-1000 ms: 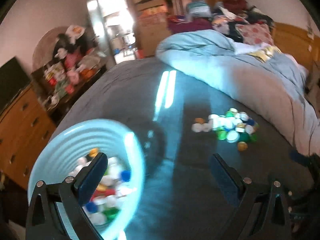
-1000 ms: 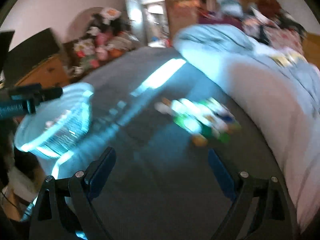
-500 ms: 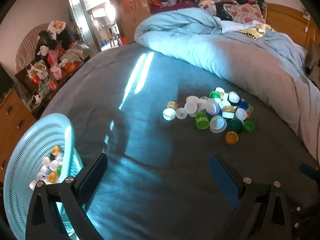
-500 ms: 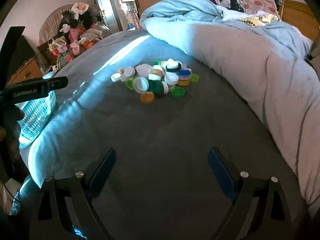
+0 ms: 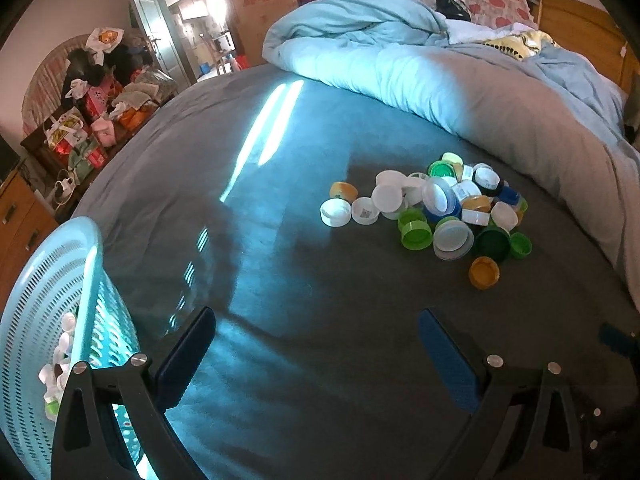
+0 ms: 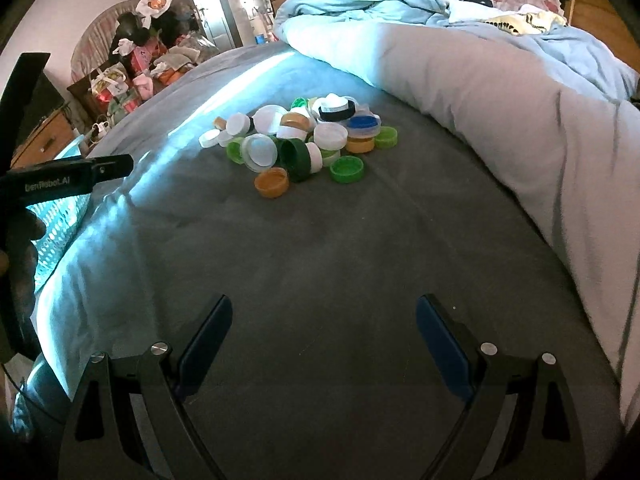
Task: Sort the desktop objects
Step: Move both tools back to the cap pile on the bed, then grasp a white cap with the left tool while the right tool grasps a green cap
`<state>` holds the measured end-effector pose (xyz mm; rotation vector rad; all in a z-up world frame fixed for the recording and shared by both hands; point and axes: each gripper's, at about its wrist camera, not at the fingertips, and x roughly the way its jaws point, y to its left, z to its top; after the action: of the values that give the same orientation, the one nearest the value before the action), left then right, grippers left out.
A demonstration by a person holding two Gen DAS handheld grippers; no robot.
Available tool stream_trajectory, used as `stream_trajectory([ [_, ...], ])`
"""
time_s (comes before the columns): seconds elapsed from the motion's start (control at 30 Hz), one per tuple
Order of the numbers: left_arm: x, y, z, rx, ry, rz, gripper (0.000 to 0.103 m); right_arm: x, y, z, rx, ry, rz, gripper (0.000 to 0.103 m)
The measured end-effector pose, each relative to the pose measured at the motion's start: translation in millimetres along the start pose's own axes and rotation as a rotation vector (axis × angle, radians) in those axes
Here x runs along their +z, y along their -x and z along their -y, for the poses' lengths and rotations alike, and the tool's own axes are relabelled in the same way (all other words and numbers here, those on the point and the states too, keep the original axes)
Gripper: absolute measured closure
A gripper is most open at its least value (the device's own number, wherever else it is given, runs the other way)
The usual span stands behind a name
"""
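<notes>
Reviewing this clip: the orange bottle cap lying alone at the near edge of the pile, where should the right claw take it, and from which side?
Grip the orange bottle cap across its round side wall, coming from above and from the near side. It lies open side up, slightly apart from the dark green cap behind it, with bare grey bedsheet in front. The right claw is open, probably wide enough to straddle it.
</notes>
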<state>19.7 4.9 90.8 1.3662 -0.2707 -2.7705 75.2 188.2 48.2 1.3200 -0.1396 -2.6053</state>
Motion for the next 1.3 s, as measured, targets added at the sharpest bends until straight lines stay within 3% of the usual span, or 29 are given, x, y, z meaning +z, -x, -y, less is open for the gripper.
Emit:
stream_trajectory([
  [0.13,-0.4,-14.9,1.9,-0.015,0.001,-0.019,0.000,0.0,-9.3,4.0,-0.006,0.024,0.006,0.013],
  [0.3,3.2,-41.2,-2.5,-0.208,0.020,-0.007,0.001,-7.7,-18.1,12.3,0.020,0.021,0.012,0.010],
  [0.47,27.2,-69.9,-10.2,-0.338,-0.003,0.074,0.017,-8.9,-23.0,11.1,0.043,0.044,0.002,0.001],
  [0.53,36.7,-81.4,-11.5,-0.344,-0.007,0.095,0.020,-9.2,-23.8,11.5,0.048,0.042,0.004,0.000],
  [0.73,50.4,-122.2,-7.1,-0.352,-0.026,0.043,0.037,-10.2,-22.3,15.5,0.077,0.025,0.019,0.000],
  [0.83,51.0,-130.5,-4.5,-0.355,-0.030,0.036,0.053,-10.1,-21.7,16.8,0.088,0.018,0.025,0.000],
  [0.9,50.1,-132.4,-7.6,-0.359,-0.013,0.035,0.084,-9.0,-22.0,17.6,0.095,0.014,0.027,0.000],
  [0.97,49.7,-133.4,-11.0,-0.360,0.005,0.033,0.088,-8.6,-22.0,17.8,0.100,0.011,0.028,0.000],
  [1.13,54.5,-136.1,-13.7,-0.342,0.024,0.052,0.085,-8.5,-22.0,18.4,0.105,0.009,0.032,0.000],
  [1.17,56.7,-139.6,-13.5,-0.350,0.030,0.046,0.065,-8.4,-22.3,18.1,0.103,0.009,0.031,0.000],
  [1.23,60.4,-143.1,-12.7,-0.347,0.037,0.054,0.039,-8.8,-22.1,17.4,0.101,0.011,0.031,0.000],
  [1.3,66.2,-145.6,-13.8,-0.348,0.063,0.064,0.036,-8.6,-22.0,18.3,0.106,0.008,0.032,0.000],
])
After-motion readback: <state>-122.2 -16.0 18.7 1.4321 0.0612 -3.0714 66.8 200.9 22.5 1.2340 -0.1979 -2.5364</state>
